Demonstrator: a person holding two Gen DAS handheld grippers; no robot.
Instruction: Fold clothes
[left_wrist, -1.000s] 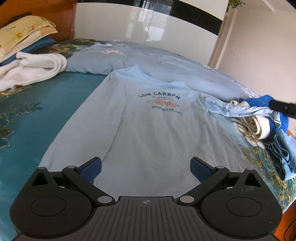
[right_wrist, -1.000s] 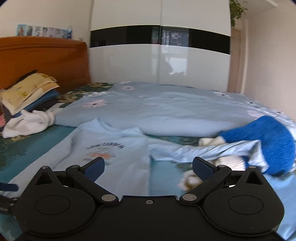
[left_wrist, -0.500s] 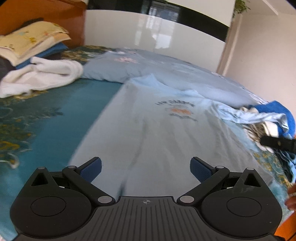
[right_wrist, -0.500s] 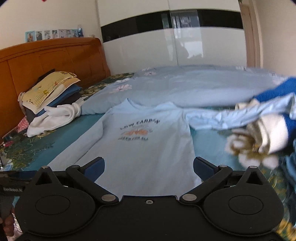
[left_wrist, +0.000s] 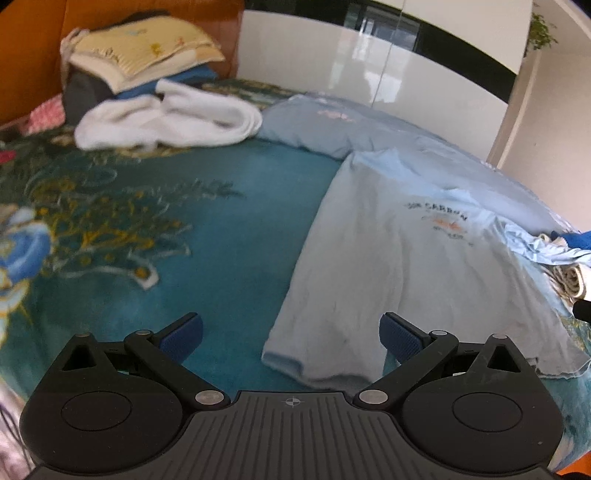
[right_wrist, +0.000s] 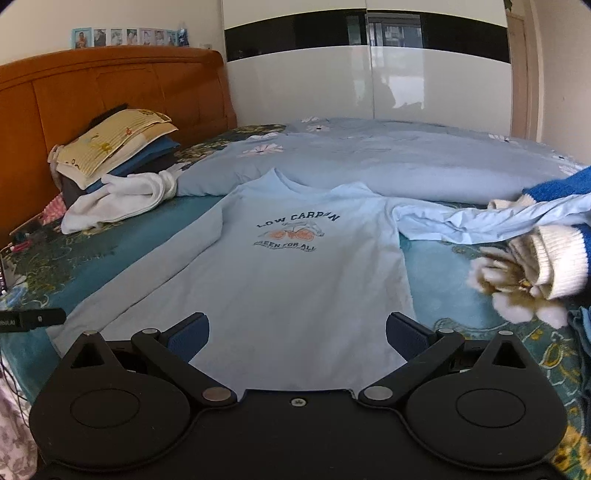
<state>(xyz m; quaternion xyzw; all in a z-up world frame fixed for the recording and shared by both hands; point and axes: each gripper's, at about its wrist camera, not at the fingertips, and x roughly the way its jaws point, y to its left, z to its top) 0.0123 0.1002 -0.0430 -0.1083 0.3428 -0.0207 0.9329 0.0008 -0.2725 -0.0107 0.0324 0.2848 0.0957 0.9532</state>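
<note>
A teal patterned bed (right_wrist: 436, 280) carries a flat light-blue shirt (right_wrist: 295, 280), quilt (right_wrist: 388, 162), clothes pile (right_wrist: 118, 173).

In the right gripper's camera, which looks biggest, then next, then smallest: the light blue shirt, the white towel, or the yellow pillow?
As they look in the right wrist view:
1. Light blue shirt, by far the largest; it is also nearest the camera.
2. White towel and yellow pillow look about alike, so no ranking between them; both lie farther back.

Left gripper (left_wrist: 291, 334): jaws spread wide, empty, held low at the near left.
Right gripper (right_wrist: 297, 336): jaws spread wide, empty, held low at the near middle.
</note>
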